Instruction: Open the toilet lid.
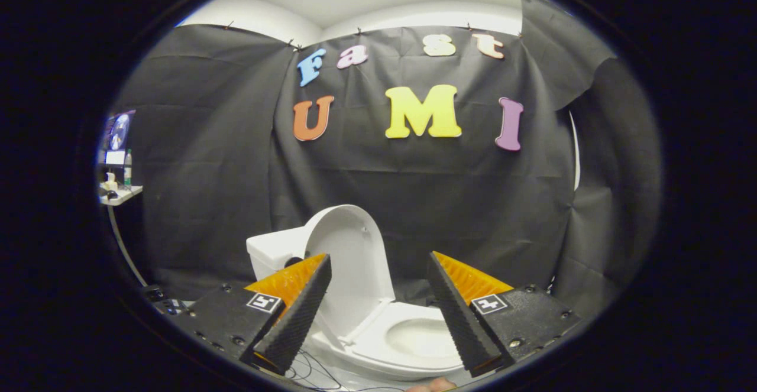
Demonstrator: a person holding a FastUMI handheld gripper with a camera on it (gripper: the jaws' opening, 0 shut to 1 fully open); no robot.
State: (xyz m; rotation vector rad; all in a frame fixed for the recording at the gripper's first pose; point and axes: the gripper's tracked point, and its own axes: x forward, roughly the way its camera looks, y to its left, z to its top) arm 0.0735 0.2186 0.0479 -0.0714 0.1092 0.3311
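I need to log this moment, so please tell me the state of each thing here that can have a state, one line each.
White plastic toilet lid: raised, standing upright against the white tank.
White toilet seat ring: down on the bowl, opening uncovered.
Black and orange gripper: jaws wide open, holding nothing, with the toilet beyond and between them.
Small bottle on the side shelf: standing upright.

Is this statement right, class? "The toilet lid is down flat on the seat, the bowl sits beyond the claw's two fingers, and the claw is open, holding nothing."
One detail is wrong. In the gripper view, the toilet lid stands raised, leaning back toward the tank, not down flat on the seat. The rest holds: the bowl sits beyond the fingers, and the claw is open, holding nothing.
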